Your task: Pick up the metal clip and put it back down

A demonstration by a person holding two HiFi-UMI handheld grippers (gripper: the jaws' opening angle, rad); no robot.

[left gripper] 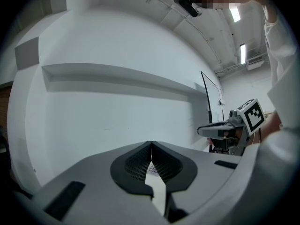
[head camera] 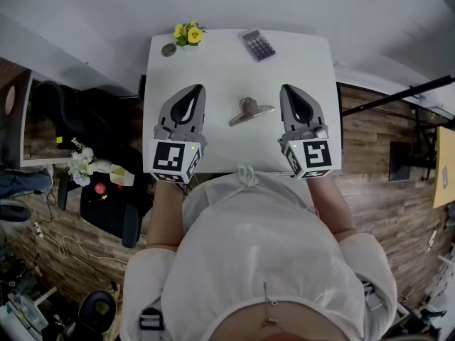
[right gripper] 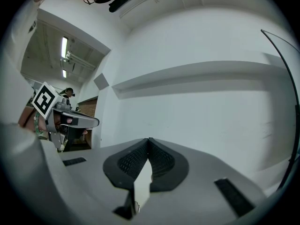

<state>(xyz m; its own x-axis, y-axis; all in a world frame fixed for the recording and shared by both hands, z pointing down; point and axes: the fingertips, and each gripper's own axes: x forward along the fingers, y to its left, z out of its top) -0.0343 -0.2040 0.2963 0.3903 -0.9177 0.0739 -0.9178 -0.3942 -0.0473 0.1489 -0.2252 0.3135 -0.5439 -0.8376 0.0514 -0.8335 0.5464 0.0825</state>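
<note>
The metal clip (head camera: 250,110) lies flat on the white table (head camera: 213,69), midway between my two grippers. My left gripper (head camera: 193,92) hovers to the clip's left, jaws shut and empty. To the right of the clip my right gripper (head camera: 291,92) is also shut with nothing in it. In the left gripper view the dark pads (left gripper: 140,163) meet along one line, and the right gripper (left gripper: 225,128) shows at the side. The right gripper view has its pads (right gripper: 161,162) pressed together too, with the left gripper (right gripper: 70,120) at the far left. Neither gripper view shows the clip; both face a white wall.
At the table's far edge stand a small pot of yellow flowers (head camera: 188,34), a round grey object (head camera: 168,49) and a calculator (head camera: 259,45). A black chair (head camera: 106,204) and white flowers (head camera: 82,165) are on the floor to the left.
</note>
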